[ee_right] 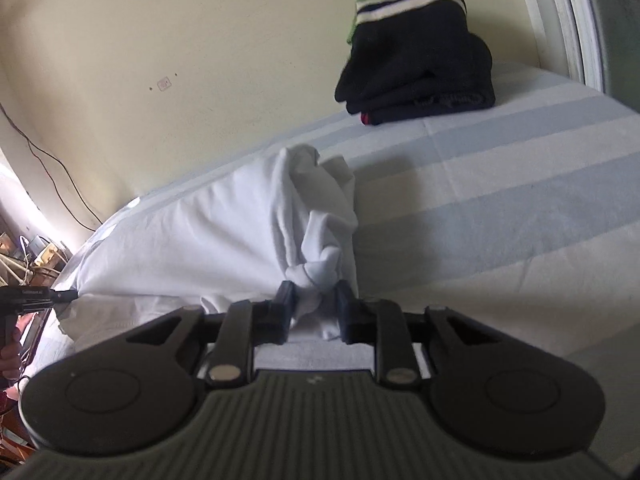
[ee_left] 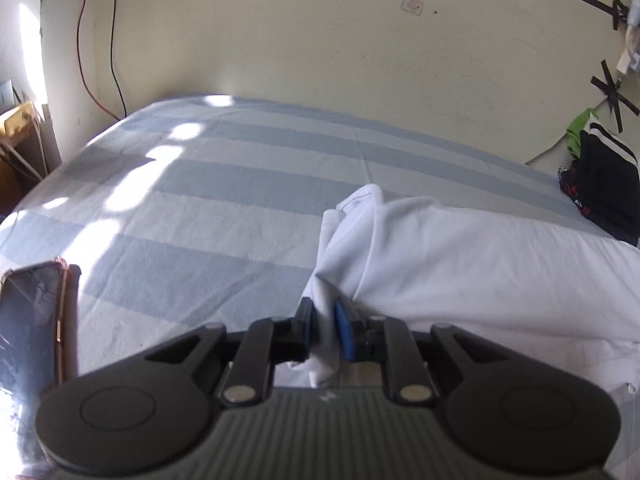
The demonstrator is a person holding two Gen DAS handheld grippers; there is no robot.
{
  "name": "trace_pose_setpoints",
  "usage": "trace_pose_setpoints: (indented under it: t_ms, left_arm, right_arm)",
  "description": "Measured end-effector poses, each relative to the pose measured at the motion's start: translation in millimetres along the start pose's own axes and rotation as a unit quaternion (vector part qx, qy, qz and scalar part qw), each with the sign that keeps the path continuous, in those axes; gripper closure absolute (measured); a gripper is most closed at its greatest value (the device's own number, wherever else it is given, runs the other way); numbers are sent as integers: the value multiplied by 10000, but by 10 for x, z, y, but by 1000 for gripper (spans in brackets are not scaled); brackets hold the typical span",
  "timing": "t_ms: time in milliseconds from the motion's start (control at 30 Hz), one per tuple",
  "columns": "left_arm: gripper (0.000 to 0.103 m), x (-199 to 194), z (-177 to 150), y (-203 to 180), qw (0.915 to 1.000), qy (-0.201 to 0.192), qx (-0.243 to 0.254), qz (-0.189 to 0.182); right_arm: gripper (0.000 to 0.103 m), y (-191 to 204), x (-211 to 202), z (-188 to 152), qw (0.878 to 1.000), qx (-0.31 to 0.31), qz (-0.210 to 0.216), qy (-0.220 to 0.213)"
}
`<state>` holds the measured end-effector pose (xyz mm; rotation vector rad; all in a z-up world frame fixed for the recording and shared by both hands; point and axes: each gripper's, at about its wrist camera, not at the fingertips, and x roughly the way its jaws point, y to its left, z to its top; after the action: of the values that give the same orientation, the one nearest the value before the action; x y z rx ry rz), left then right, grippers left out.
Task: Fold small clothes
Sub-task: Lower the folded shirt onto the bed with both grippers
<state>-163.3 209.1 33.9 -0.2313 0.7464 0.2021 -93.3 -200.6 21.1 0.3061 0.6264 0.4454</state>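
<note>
A white garment (ee_left: pixel 460 260) is stretched above the blue-and-white striped bed sheet (ee_left: pixel 208 200). My left gripper (ee_left: pixel 325 320) is shut on a bunched corner of it at the garment's left end. In the right wrist view the same white garment (ee_right: pixel 192 240) spans to the left, and my right gripper (ee_right: pixel 314 300) is shut on its bunched, knotted-looking right end. The left gripper's tip (ee_right: pixel 60 295) shows at the garment's far left end. The cloth hangs taut between the two grippers, lifted a little off the bed.
A stack of folded dark clothes (ee_right: pixel 416 76) with a striped band sits on the bed against the wall, also in the left wrist view (ee_left: pixel 608 184). A phone (ee_left: pixel 32 320) lies at the bed's left edge. The cream wall (ee_left: pixel 320 40) runs behind the bed.
</note>
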Motion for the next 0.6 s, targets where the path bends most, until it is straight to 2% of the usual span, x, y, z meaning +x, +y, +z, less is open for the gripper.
trace_pose_setpoints:
  t_ms: [33,67,133,233,333,367,433,467,500,533,567,600]
  left_arm:
    - [79,-131,22,35,9998,-195,-78,13]
    - [75,-254,48,69,9990,-405,-194,-17]
    - [75,-444,133,88,9961,-762,-385,-225]
    - [75,-476,245,-101,9928,-969,-261,-649]
    - [75,-180,259,-417,9914,-786,70,-1043]
    - [75,-62,259,-479,9918,-685,148,-1067]
    - [75,300,286,-555,9948,-352,235,-923]
    - [81,448,307,-546,9963,-243,242,-786]
    - [86,626,332,-508,9975,-75,186,-674]
    - [97,808,349,-433,9977,82,28,-673]
    - [97,850,371,-366,9967,-6,-119,-809]
    - [97,890,407,-289,9945,80,-352,-985]
  right_arm:
    - [55,-4,-112,23,9997,-63,-61,-234]
    - [55,5,-201,72,9989,-127,-137,-428]
    - [55,70,-295,209,9969,-287,-195,-708]
    - [55,309,-162,370,9948,-590,-9,-826]
    - [56,639,231,400,9940,-888,303,-559]
    - [57,715,362,383,9935,-973,389,-436]
    - [59,774,663,339,9941,-1034,306,-72]
    - [60,723,772,314,9952,-962,171,94]
    - [68,625,840,290,9958,-900,77,151]
    - [89,494,878,267,9966,-799,-70,182]
    - [100,333,859,248,9986,-496,-82,135]
    - [102,192,805,243,9999,-99,-17,129]
